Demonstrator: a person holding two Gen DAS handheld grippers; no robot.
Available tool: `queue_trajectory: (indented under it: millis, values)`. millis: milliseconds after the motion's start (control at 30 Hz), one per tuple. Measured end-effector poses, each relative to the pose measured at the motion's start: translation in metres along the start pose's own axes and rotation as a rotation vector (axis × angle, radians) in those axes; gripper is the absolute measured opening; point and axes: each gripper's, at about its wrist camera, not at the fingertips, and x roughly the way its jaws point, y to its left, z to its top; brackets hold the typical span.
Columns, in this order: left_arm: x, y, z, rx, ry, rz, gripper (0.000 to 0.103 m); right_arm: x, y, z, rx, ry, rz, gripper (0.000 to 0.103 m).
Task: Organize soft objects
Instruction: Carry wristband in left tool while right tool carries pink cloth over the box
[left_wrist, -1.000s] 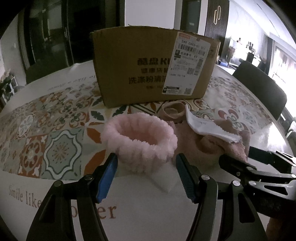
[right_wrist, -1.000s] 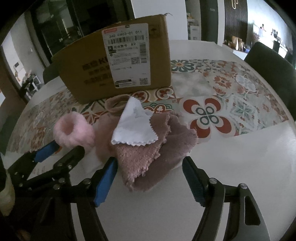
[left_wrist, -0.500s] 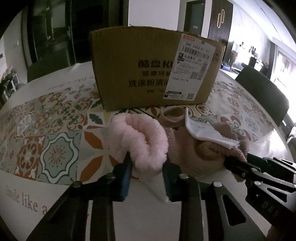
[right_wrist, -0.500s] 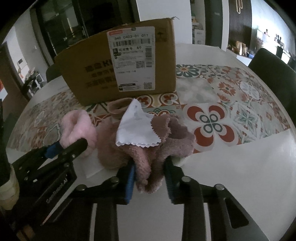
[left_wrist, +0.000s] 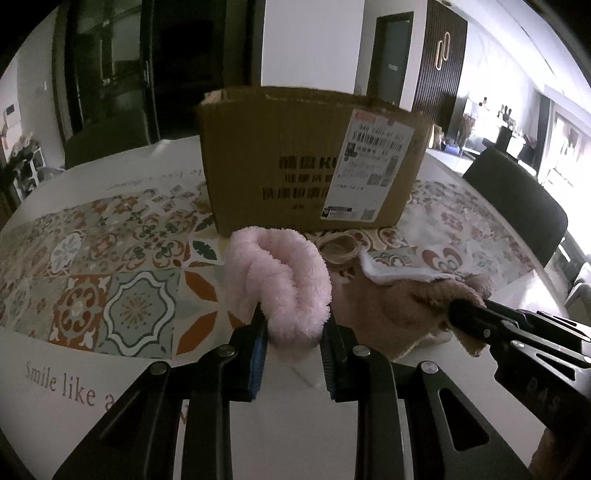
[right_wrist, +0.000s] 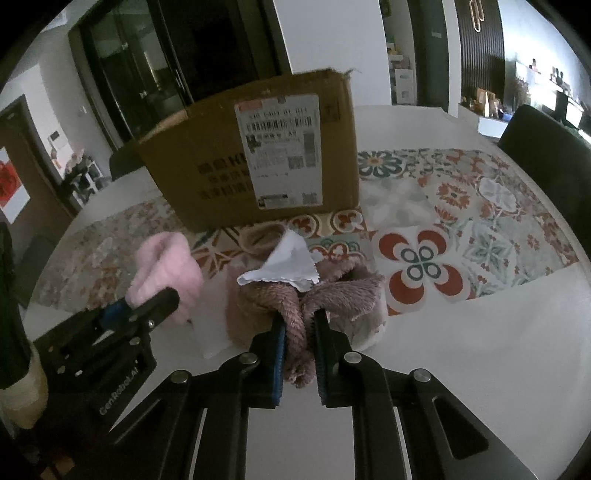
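- Cardboard box (left_wrist: 295, 162): plain brown, dark printed characters, and a white shipping label (right_wrist: 282, 151) with black barcodes and a red strip on top.
- Tablecloth (left_wrist: 122, 280) in front of the box: white, with a band of ornate tiles in orange-red, sage green, grey and cream, plus brownish lettering.
- Fluffy headband (left_wrist: 284, 284) in front of the box: pale pink.
- Plush towel (right_wrist: 332, 295) beside it: dusty mauve-brown.
- Small cloth (right_wrist: 284, 266) on the towel: white, zigzag-edged.
- Gripper pads (right_wrist: 279, 354): blue on black fingers.
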Motion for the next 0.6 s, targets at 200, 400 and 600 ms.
queue_trajectory:
  millis: [200,400,600]
  values:
    - [-0.024,-0.004,0.003,-0.014,-0.02,-0.007,0.027,-0.024,0.006,0.003,-0.007,-0.044,0.022,0.015]
    - [-0.049,-0.007,0.006,-0.021,-0.058,-0.019,0.027,-0.05,0.009,0.004,-0.002,-0.075,0.056,0.015]
    - [-0.075,-0.011,0.008,-0.011,-0.104,-0.011,0.027,-0.075,0.012,0.006,-0.017,-0.135,0.054,0.015]
